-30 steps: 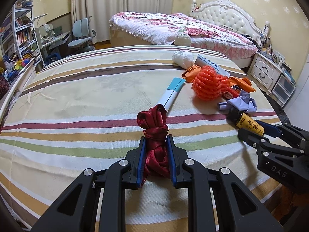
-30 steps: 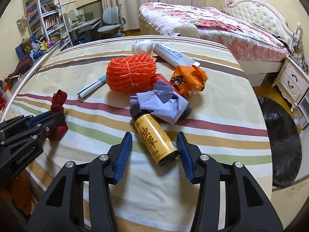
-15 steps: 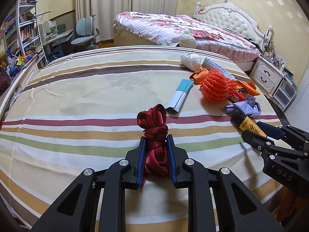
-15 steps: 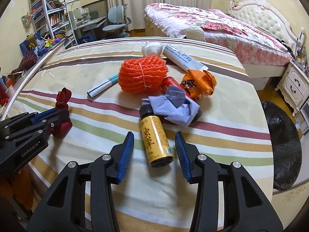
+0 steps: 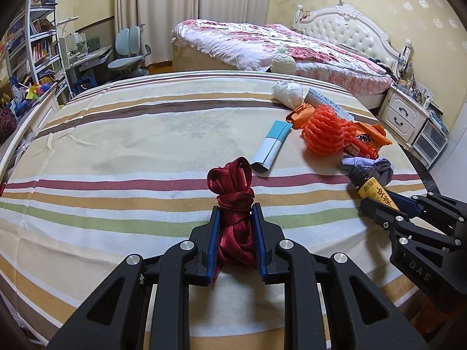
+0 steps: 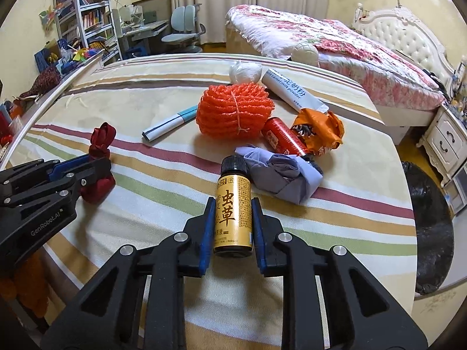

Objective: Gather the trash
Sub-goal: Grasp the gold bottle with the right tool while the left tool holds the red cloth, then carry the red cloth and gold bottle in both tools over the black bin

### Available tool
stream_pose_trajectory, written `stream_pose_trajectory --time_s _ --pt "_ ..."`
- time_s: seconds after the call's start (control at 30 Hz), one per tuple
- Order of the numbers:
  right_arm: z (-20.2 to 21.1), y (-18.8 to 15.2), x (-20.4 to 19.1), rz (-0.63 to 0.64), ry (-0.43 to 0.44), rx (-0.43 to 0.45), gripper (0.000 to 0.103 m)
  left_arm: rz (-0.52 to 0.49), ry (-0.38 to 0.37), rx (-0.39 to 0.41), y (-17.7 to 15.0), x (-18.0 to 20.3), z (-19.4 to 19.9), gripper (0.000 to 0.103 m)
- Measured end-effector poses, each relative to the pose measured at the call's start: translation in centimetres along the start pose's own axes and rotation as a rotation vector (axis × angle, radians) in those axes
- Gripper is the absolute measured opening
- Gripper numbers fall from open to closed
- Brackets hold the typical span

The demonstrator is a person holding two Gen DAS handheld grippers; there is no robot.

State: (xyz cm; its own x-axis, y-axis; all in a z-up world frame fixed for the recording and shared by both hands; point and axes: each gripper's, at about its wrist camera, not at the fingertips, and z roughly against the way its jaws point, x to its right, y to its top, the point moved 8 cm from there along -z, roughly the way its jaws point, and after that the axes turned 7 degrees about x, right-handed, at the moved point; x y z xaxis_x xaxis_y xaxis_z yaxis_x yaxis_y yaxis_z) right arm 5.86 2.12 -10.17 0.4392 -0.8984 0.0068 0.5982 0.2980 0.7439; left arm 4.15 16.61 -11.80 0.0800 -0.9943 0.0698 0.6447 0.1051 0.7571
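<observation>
Right wrist view shows the right hand-held gripper (image 6: 232,227) clamped on a small gold-labelled bottle (image 6: 233,213) with a black cap, near the front edge of the striped bed (image 6: 146,93); its blue pads press both sides of the label. Just beyond the cap lies a crumpled lilac cloth (image 6: 280,175), touching a red can (image 6: 281,140) and an orange wrapper (image 6: 318,129). Behind these sit an orange mesh bundle (image 6: 233,110), a blue-and-white folded paper (image 6: 169,124), a white pouch (image 6: 292,90) and a white wad (image 6: 243,71), crowding the far right of the bed. A black trash bag (image 6: 429,227) lies on the floor beside the bed's right edge. Left wrist view shows the left hand-held gripper (image 5: 235,233) clamped on a knotted dark red ribbon (image 5: 235,204) near the front edge, well apart from the pile.
</observation>
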Motion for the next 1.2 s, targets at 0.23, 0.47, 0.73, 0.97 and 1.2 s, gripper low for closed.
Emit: stream_pose_trajectory --time_s 0.23,0.47,0.73,0.97,1.2 --pt "2.7 0.9 1.7 -0.047 -0.019 0.072 0.023 -0.008 -0.024 0.020 0.6 1.2 1.0 0.022" --pt "5.1 1.5 5.4 -0.110 -0.080 0.132 0.023 -0.065 -0.091 0.065 2.2 5.4 2.1 0.022" --pt "7.9 1.8 12.8 -0.201 -0.201 0.193 0.023 -0.154 -0.193 0.111 4.4 12.9 2.3 0.022" --pt "9.3 1.2 19.8 -0.266 -0.314 0.221 0.023 -0.232 -0.278 0.128 6.0 20.2 1.2 0.022" --pt "9.2 -0.1 26.3 -0.341 -0.388 0.220 0.023 -0.298 -0.331 0.135 7.2 26.7 -0.7 0.022"
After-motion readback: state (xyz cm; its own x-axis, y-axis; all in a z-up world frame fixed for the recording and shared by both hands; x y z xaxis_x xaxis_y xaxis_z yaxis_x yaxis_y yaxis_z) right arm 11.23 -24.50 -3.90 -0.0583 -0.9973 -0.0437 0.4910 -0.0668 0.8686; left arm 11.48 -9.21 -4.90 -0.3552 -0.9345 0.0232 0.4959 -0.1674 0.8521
